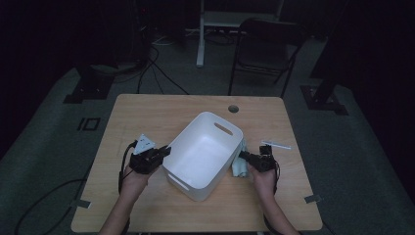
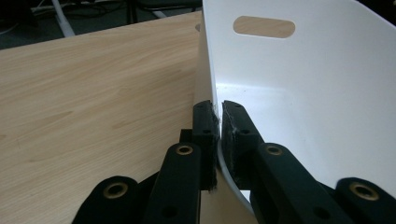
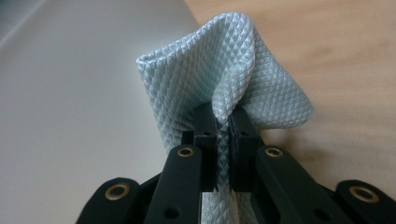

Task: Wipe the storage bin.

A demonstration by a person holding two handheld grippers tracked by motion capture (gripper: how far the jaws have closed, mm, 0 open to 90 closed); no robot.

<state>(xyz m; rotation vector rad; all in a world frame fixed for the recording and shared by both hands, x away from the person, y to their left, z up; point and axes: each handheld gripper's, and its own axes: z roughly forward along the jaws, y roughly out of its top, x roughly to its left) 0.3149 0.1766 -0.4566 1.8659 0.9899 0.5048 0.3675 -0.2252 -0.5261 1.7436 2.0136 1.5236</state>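
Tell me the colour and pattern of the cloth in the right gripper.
Pale blue-green cloth with a small diamond weave, clearest in the right gripper view.

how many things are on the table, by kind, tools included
white bin: 1
pale blue cloth: 1
small white stick-like item: 1 (too small to identify)
tools: 2, the left tool shut on the bin's wall, the right tool shut on the cloth
total: 5

Light wooden table (image 1: 147, 117) with a white tub (image 1: 203, 154), pale cloth (image 1: 239, 168) and small white stick (image 1: 276, 144).
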